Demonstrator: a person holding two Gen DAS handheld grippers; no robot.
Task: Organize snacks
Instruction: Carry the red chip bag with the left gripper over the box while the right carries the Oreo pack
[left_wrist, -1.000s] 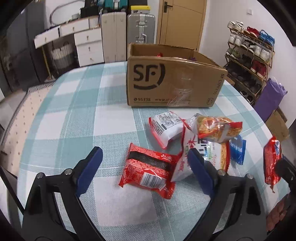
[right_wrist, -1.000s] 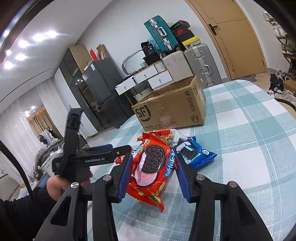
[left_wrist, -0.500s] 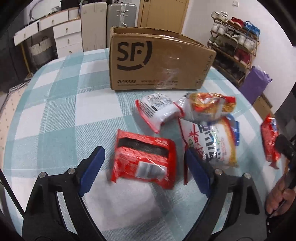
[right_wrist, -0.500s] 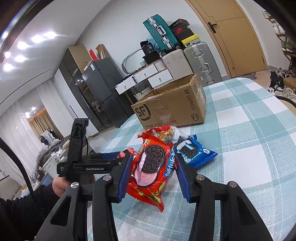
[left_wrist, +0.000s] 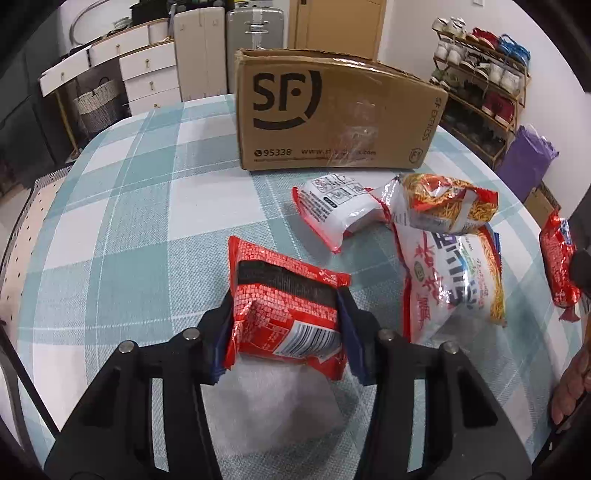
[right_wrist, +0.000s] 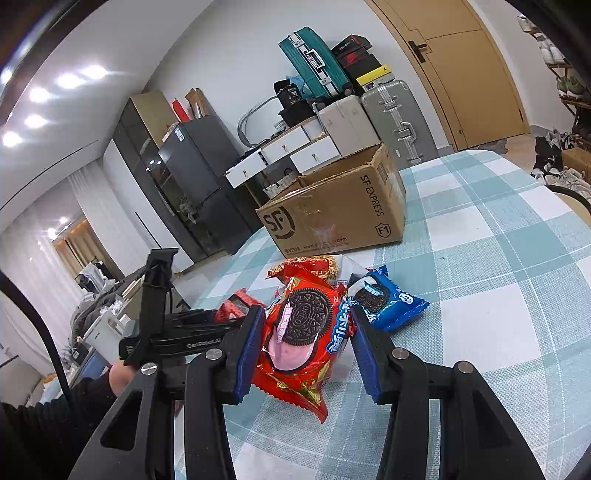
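Both packs are in hand, so the step is the carry to the box (left_wrist: 332, 118). The left hand-held gripper (left_wrist: 284, 325) is clamped on the red pack (left_wrist: 284, 295), low over the worktop (left_wrist: 129, 221) in front of the box. The right hand-held gripper (right_wrist: 306, 343) pinches the Oreo pack (right_wrist: 303, 332) upright. Next, I judge, each pack must be lifted over the box wall and let go inside; three more packs lie near the box. Half a second ago the left jaws stood wide around the red pack; now they have closed on it. The right grip is unchanged.
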